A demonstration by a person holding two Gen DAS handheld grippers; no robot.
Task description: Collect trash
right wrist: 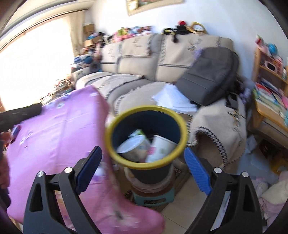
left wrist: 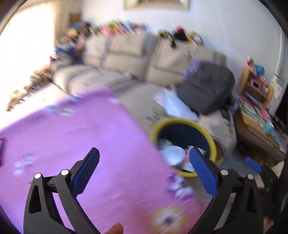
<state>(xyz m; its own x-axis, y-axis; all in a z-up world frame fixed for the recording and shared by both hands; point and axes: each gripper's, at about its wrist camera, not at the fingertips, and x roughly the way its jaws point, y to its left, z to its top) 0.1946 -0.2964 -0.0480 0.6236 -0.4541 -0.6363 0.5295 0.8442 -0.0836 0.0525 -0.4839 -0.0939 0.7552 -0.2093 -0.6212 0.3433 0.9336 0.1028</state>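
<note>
Trash bin (right wrist: 146, 124): dark blue, yellow rim, upright on stacked stools. Contents: white paper cups (right wrist: 134, 148) and wrappers, lying tilted against one another inside.

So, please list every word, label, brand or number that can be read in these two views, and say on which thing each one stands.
No text can be read in either view.
Pink tablecloth: printed marks, too blurred.
Paper cups in the trash bin: coloured prints, no letters legible.
Books on the wooden shelf: covers too small.
Sofa cover: embroidered motifs, not legible as words.
Framed picture: cut off, unreadable.
</note>
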